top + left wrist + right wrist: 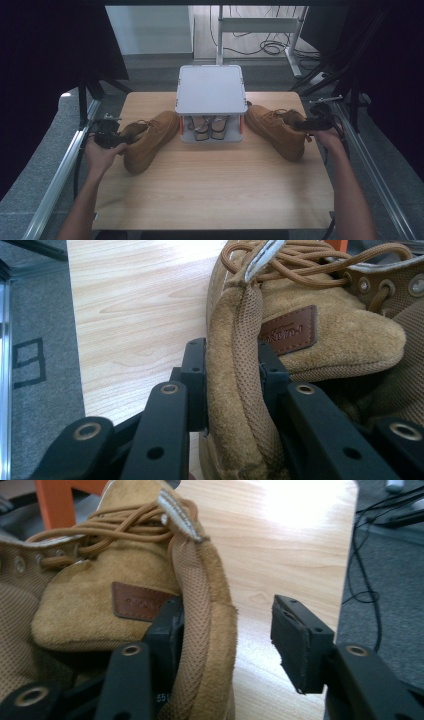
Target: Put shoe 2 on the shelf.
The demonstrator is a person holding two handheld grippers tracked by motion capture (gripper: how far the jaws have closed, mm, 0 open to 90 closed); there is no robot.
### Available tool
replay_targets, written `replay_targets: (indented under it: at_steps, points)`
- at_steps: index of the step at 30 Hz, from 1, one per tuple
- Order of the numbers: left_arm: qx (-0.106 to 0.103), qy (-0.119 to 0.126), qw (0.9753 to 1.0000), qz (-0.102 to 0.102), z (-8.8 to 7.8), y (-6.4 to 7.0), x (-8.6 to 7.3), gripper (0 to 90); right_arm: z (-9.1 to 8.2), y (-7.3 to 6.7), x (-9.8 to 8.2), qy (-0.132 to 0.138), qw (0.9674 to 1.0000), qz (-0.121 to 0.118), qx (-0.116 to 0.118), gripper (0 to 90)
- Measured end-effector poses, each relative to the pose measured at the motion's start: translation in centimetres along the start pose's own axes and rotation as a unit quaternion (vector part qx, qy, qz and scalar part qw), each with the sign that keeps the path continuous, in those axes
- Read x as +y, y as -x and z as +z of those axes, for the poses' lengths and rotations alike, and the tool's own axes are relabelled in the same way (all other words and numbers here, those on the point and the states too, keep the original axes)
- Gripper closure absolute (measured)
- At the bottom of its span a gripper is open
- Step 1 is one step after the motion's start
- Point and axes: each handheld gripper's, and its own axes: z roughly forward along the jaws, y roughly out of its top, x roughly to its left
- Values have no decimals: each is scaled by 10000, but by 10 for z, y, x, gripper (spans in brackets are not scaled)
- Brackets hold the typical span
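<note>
Wooden table bore two tan boots flanking a grey box (shoe rack, seemingly). Left gripper view: the left gripper clamped the left boot by its heel collar. Right gripper view: the right gripper straddled the right boot's collar — outer pad clear, grip unfinished; lifting remained.
</note>
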Motion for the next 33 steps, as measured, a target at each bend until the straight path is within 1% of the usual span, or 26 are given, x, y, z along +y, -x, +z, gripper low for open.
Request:
replay_targets:
  at_steps: [1,3,4,8,12,14,16,18,20,22,23,26,28,29,31,33]
  points:
    - [-6,-10,10000,3,0,0,0,719,1,0,1,-69,10000,-9,37,512]
    - [-43,-44,10000,0,1,0,1,696,2,0,3,-243,9996,-57,156,558]
    - [-54,-52,10000,-14,1,-1,1,691,2,0,3,-283,9994,-75,179,581]
    - [-95,-78,9999,-67,3,-2,2,646,4,-1,5,-403,9985,-1,377,692]
    - [-164,-140,9997,-125,3,-4,3,631,4,-4,5,-422,9987,33,298,735]
    - [-199,-149,9996,-132,3,-4,3,669,3,-5,6,-439,9988,35,229,743]
    - [-135,-126,9997,-132,3,-3,3,702,3,-6,6,-423,9989,18,207,747]
    - [-124,-119,9998,-129,3,-3,3,731,3,-6,5,-382,9990,50,205,750]
    - [-147,-106,9997,-157,3,-3,3,743,3,-5,3,-316,9991,123,240,753]
    - [-131,-70,9998,-143,2,-2,3,752,2,-5,2,-242,9990,258,263,757]
    - [-147,-12,9998,-168,2,-1,3,756,2,-5,1,-184,9989,332,281,759]
    - [-227,69,9995,-198,1,-1,4,762,0,-8,-1,-112,9988,368,293,763]
    - [-251,125,9994,-214,0,-1,6,765,-1,-10,-1,-18,9986,433,287,766]
    - [-277,160,9992,-249,-1,0,7,766,-3,-11,-1,42,9981,520,318,767]
    - [-314,254,9988,-283,-2,0,8,768,-4,-12,-1,124,9976,600,329,769]
    - [-305,327,9986,-290,-4,0,9,772,-6,-14,0,170,9978,576,288,769]
